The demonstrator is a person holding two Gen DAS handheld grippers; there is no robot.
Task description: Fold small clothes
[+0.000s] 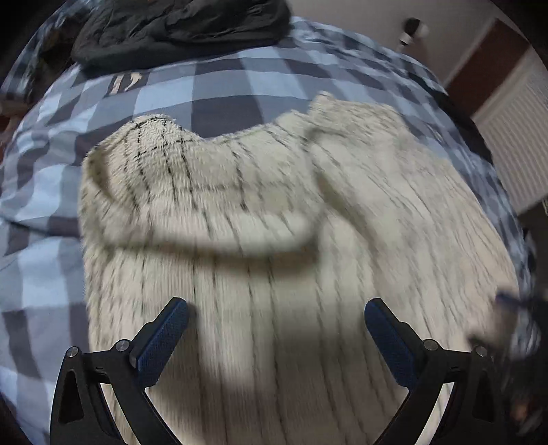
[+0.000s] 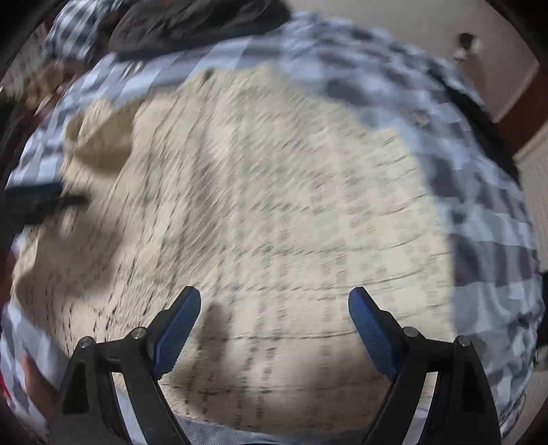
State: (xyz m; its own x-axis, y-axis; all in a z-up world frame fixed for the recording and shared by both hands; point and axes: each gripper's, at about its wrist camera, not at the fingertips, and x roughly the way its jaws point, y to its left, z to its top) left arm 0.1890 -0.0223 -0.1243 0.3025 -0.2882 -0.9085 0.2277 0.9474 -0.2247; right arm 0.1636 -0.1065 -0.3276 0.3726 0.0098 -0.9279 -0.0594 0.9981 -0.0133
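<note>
In the left wrist view, upper left of the frame, a dark garment [image 1: 178,30] lies bunched on the checked bed cover [image 1: 44,191]. Across the centre spreads the cream sweater [image 1: 281,274], fuzzy with thin dark lines, one part already folded over its body to the left of centre. At the bottom, the left claw [image 1: 276,320] hangs over it with jaws apart and nothing between them. In the right wrist view the sweater [image 2: 274,205] fills the middle, and the right claw [image 2: 274,309] at lower centre likewise stands wide and empty. I judge the fold begun, not finished: the wide body remains unfolded
</note>
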